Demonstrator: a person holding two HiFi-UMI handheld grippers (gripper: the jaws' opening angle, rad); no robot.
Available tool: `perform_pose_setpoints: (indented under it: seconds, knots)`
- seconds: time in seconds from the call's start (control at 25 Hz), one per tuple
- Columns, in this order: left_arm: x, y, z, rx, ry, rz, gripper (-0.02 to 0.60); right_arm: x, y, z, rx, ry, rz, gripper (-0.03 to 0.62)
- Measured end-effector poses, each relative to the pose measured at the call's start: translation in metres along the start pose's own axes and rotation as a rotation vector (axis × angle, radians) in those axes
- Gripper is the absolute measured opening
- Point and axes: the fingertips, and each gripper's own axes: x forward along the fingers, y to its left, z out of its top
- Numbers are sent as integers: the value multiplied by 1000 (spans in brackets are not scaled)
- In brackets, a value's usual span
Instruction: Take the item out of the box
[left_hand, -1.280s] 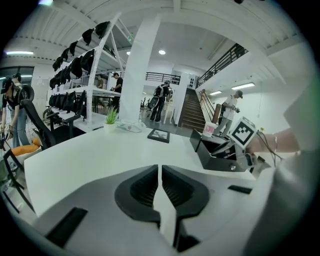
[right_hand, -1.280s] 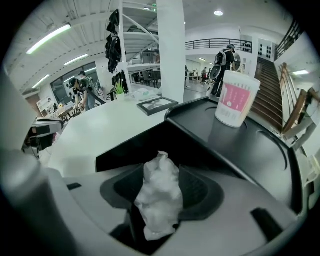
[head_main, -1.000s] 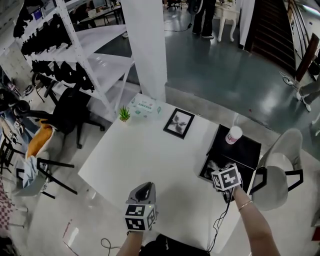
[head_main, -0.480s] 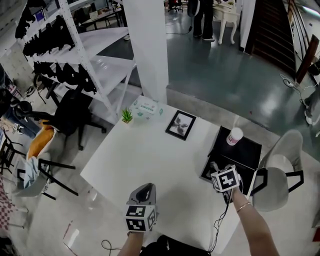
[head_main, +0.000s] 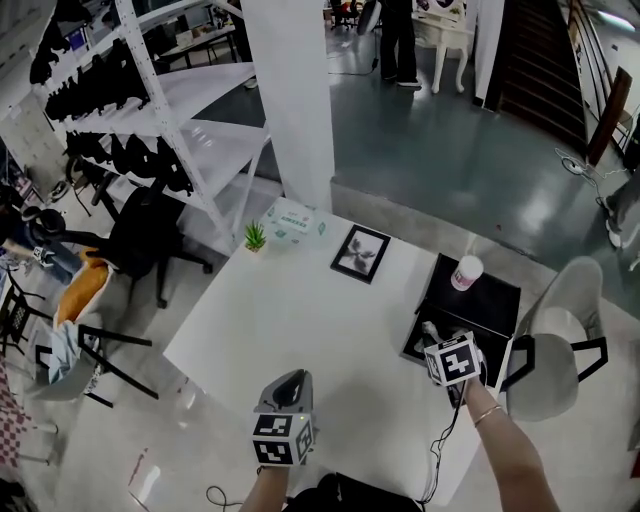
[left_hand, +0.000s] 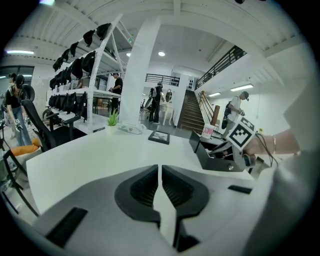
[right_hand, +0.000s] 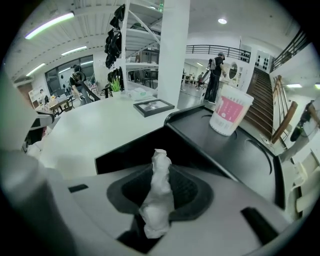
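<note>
Right tool, just closing — pinching white wad over black box. Left tool pressed together, empty, above surface.

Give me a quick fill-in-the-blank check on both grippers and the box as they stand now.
1. The right gripper is shut on a crumpled ____ wad.
2. The left gripper, over the table, holds nothing and its jaws are ____.
3. On the open lid of the black box stands a ____ with a pink label.

Missing words: white; shut; cup.

Note: the right gripper's jaws have just been closing, with the wad between them.
</note>
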Motion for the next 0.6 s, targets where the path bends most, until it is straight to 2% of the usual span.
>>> perform_pose_setpoints:
  seconds: [0.6]
  knots:
    - [-10, -5, 4, 19, -24, -27, 23, -43, 9, 26, 13, -157, -19, 103]
